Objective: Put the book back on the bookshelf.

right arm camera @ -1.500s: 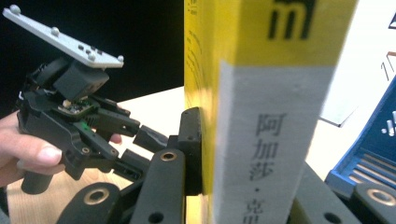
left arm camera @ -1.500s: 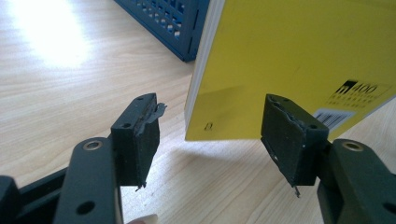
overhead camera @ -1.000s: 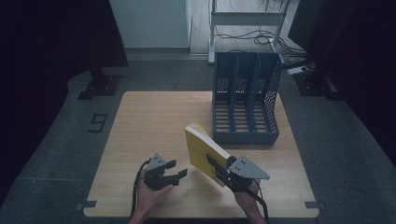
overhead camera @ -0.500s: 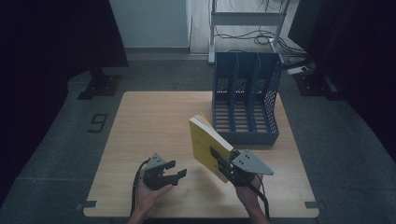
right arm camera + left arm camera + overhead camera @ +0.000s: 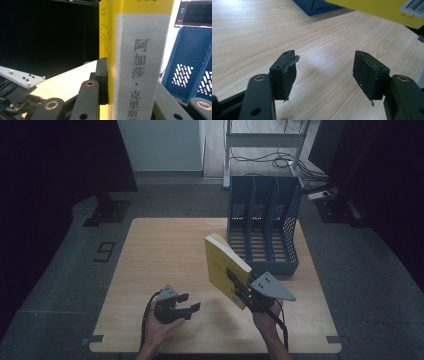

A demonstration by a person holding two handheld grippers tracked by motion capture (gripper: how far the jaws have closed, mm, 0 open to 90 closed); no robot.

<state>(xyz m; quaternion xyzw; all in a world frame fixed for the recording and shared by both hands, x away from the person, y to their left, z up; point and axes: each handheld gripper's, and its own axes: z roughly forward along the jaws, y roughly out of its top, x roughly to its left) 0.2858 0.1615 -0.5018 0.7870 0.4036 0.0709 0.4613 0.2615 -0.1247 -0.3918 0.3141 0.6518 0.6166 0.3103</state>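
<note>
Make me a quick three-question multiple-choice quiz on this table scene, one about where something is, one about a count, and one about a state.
1. Where does the blue perforated plastic file rack stand?
A. on the far right part of the wooden table
B. on the floor
C. at the near left corner

2. How many upright slots does the rack have?
A. one
B. three
C. six

3. What is the state of the left tool?
A. shut on a pen
B. open with nothing in it
C. shut on the rack

Answers: 1 A, the high view shows it there, beyond the yellow paperback book clamped in the right tool. 2 B, two dividers split it in three. 3 B, its jaws stand apart over bare wood.
</note>
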